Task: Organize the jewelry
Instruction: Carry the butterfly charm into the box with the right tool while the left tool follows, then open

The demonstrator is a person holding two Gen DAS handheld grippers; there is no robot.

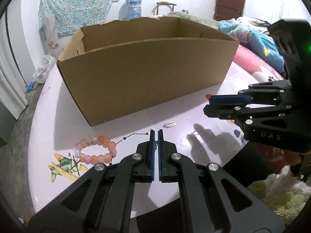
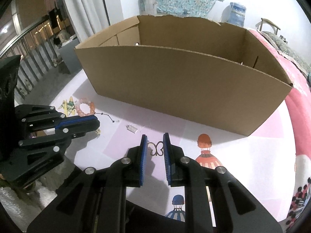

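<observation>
Left gripper (image 1: 156,136) is pinched almost completely closed, its blue pads nearly meeting, and a thin bit of chain (image 1: 155,145) shows in the sliver between them. Whether that chain is truly clamped or just lying behind the slit, I can't tell from here. Off to its left on the pale pink table (image 1: 116,174) sits a bracelet of pink and orange beads (image 1: 96,151), and a fine dark chain with tiny stars (image 1: 134,135) runs from beside the bracelet up toward the fingertips. Just ahead and a touch right of the tips lies a small silvery clasp-like piece (image 1: 170,124), well clear of the pads.

Over on the right gripper (image 2: 155,141), the jaws stand a modest way apart and a small metal butterfly-shaped charm (image 2: 157,149) sits right between the pads. It seems to touch both, with its chain end at the left pad; looks held, with the table below. To this gripper's left the other gripper hangs near the bead bracelet.

Straight ahead of both sets of fingertips stands a big open cardboard box (image 1: 147,77), its near wall close and upright on the table. What's at the bottom is hidden by that wall.
</observation>
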